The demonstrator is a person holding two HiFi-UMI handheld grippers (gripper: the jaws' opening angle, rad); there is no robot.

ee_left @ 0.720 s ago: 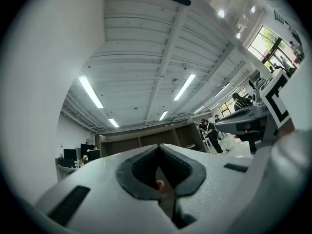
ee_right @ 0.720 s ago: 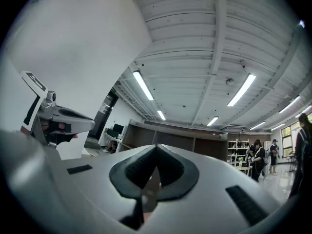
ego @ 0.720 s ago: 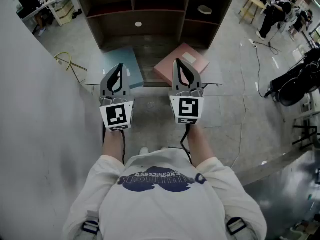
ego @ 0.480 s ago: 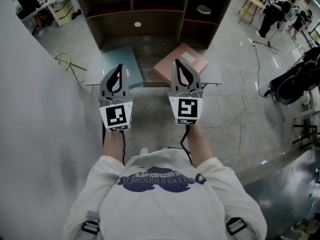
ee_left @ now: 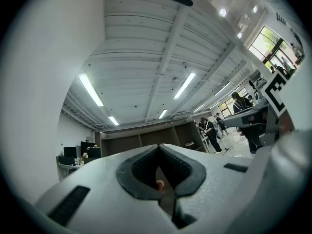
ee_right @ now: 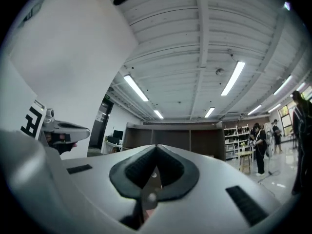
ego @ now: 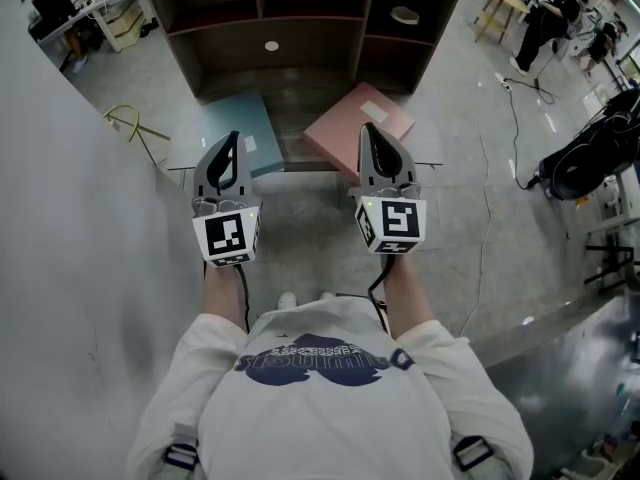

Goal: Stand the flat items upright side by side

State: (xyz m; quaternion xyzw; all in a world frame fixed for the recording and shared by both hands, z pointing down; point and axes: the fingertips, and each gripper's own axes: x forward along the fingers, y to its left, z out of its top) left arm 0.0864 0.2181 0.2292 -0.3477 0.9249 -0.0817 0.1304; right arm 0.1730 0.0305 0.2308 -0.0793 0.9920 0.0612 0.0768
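Both short of the shelf unit [ego: 300, 38]: left gripper [ego: 234, 143] and right gripper [ego: 370, 133], jaws pressed together, nothing between. Past them, blue flat item [ego: 245, 118] and pink flat item [ego: 340, 128] lie flat on the floor at the shelf unit's foot, apart, blue left.

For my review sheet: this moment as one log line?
left tool: shut, empty | right tool: shut, empty | blue item, pink item: flat on floor
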